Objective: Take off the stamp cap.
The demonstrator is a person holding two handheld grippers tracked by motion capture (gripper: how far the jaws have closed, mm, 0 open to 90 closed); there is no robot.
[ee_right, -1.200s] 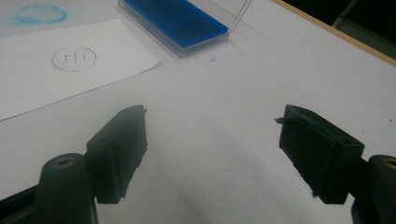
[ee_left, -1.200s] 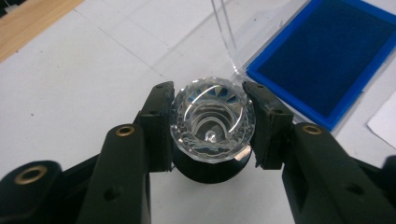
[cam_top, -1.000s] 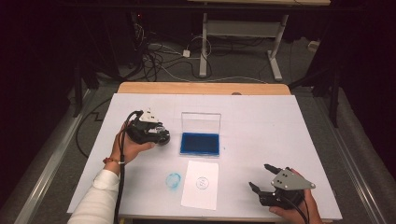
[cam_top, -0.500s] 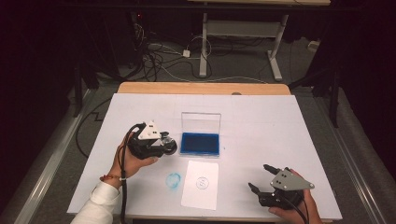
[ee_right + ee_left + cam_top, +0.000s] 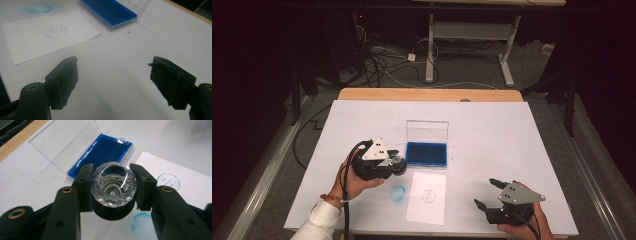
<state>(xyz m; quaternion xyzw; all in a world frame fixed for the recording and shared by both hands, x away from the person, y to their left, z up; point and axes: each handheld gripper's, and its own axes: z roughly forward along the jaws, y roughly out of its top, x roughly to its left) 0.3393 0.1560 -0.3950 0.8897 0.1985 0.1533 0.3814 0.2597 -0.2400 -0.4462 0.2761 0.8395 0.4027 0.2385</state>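
1. Left gripper (image 5: 387, 164), seen from the high view: it is held above the white desk (image 5: 522, 135), just left of the open ink pad (image 5: 426, 154), whose clear lid (image 5: 427, 131) stands up behind the blue pad.
2. In the left gripper view, the fingers (image 5: 83, 188) are clenched on a stamp with a faceted clear crystal knob (image 5: 113, 184). The pads press on opposite sides of the knob, and the stamp's dark body hangs below it.
3. Right gripper (image 5: 491, 195), at the near right of the desk: its fingers (image 5: 64, 81) are released, stand wide apart and hold nothing. It rests well apart from the ink pad.
4. The white paper sheet (image 5: 428, 198) lies in front of the ink pad and already bears one round blue imprint (image 5: 428, 195). A smudged blue ring (image 5: 398, 192) marks the bare desk just left of the sheet.
5. Step in hand, as judged: the stamp is being carried between ink pad and paper, either to take ink or to print. Which of the two cannot be told.
6. Next move, as judged: lower the stamp squarely, face flat, onto the pad or a blank part of the sheet. A tilted face would smear or land off the paper, as the ring on the desk suggests.
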